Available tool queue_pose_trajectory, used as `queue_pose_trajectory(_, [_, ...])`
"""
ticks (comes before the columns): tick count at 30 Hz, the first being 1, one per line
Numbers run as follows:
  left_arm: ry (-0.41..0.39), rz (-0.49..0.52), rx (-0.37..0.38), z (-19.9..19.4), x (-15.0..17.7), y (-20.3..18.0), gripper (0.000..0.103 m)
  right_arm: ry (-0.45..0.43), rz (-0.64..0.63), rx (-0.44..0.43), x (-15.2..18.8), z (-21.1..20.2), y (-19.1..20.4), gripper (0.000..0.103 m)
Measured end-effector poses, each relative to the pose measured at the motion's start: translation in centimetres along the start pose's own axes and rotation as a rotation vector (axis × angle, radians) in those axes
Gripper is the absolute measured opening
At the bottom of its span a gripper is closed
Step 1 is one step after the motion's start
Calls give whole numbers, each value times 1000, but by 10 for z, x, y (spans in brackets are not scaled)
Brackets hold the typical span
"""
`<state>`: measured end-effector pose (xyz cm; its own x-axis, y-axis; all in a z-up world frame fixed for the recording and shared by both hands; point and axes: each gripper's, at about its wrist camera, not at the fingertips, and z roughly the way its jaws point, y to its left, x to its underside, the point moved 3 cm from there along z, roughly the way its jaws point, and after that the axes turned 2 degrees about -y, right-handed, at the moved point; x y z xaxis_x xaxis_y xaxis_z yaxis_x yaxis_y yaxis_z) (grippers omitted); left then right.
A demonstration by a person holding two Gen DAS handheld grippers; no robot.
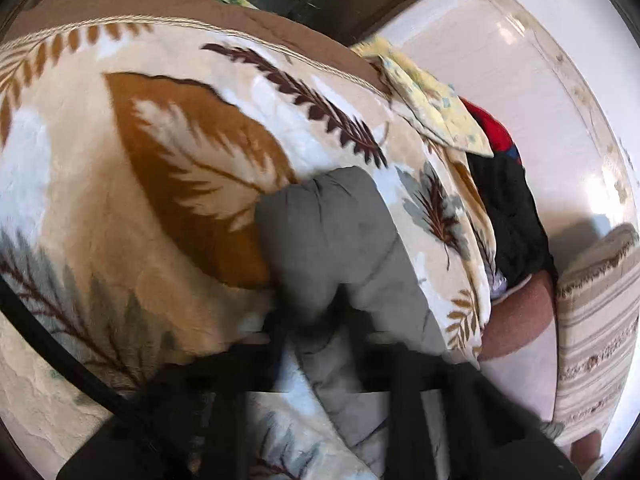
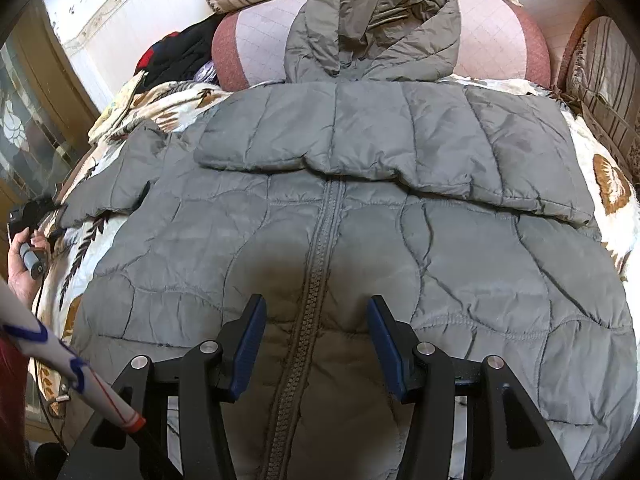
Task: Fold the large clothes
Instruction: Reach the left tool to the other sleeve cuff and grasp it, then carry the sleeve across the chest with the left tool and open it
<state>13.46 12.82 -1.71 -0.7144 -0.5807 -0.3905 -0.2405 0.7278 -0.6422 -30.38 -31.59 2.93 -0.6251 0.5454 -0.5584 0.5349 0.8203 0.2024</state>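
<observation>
Grey quilted jacket lies front up on a leaf-patterned blanket, directly ahead of and beneath the right gripper, whose jaws stand spread on either side of the zip, above the cloth. Its hood rests furthest from that gripper, against a pink bolster. One sleeve reaches out to the left gripper, whose jaws are pressed together on the cuff. Beyond lies a dark clothes pile.
</observation>
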Motion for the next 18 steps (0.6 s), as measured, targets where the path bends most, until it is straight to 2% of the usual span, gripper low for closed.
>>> queue_pose_trajectory(3, [-50,70,15,-20,-1,-18,11,-36,7,14,-8,-6,-6,57])
queue_pose_trajectory(5, [-67,104,53,-36,-1,-34,11,-64,25,29,-15,-11,-14,57])
queue_pose_trajectory(11, [-111,292,210,-108,15,-126,11,-148,106,63,-38,-35,-46,57])
queue_pose_trajectory(14, [-114,404,307,-149,44,-185,11,-206,156,82,-48,-54,-64,57])
queue_pose_trajectory(18, [-79,578,439,-194,117,-264,11,-279,224,120,-60,-79,-93,57])
